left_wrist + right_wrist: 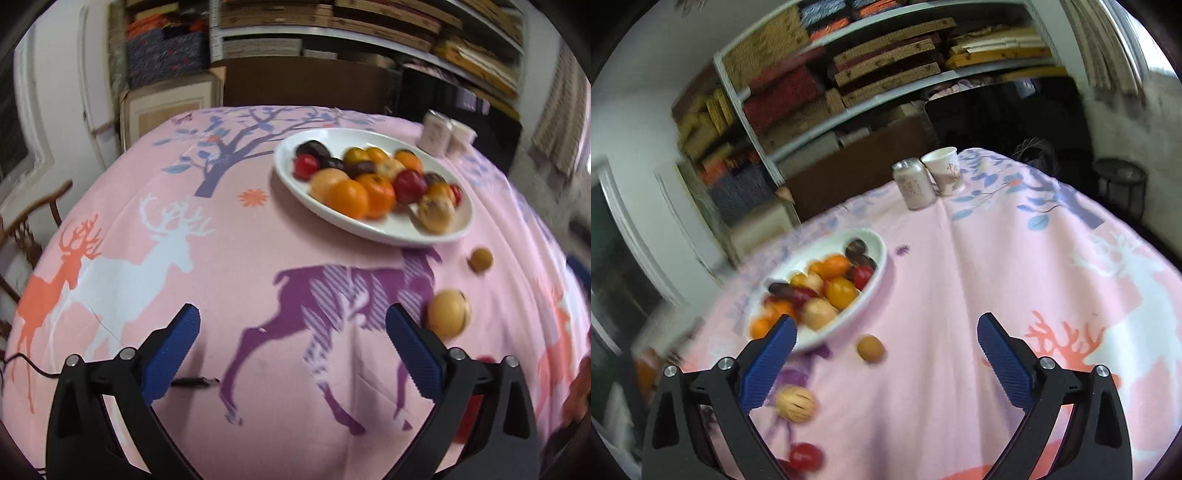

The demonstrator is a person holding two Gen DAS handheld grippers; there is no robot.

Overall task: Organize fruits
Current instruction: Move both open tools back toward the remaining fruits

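One white plate (373,229) of blurred, uncountable fruit, three loose fruits (871,348) on the cloth, one can (914,184), one cup (943,170).

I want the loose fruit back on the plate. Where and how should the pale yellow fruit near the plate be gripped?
Probably across the widest middle of the pale yellow fruit, one pad on each side. It is round and lies free on the cloth, so coming from above looks best. The left gripper is open and the fruit sits just right of it.

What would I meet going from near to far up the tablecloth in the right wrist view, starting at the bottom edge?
Red fruit → striped tan fruit → small brown fruit → white plate of fruit → can and paper cup at the far edge, side by side.
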